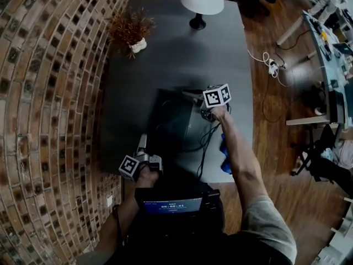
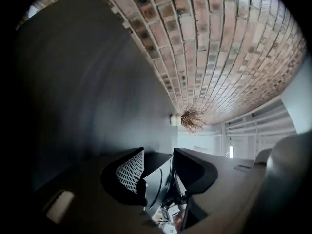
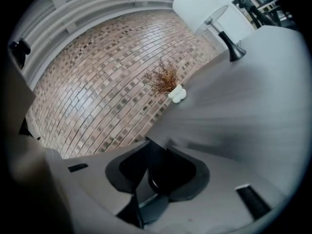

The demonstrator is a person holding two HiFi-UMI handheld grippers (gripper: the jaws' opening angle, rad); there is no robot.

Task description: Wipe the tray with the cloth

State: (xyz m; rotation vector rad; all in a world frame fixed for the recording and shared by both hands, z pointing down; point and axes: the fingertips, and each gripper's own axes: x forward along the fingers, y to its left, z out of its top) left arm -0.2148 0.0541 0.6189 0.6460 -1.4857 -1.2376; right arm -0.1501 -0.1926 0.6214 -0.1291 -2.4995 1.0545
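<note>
Midway across the table (image 1: 165, 54), the right gripper (image 3: 156, 152) clamps the tray (image 1: 174, 120) by its right rim, probably steadying it. The left gripper (image 2: 158, 155) gapes around its near-left edge, not yet pinching. The blue cloth (image 1: 225, 156) lies unheld, near right.

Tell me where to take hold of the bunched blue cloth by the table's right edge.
Pinch a raised fold of the blue cloth from above: it lies bunched and low at the dark grey table's right edge, half hidden under the forearm. The right gripper, nearest, is shut on the flat black tray's rim and would have to let go first.
</note>
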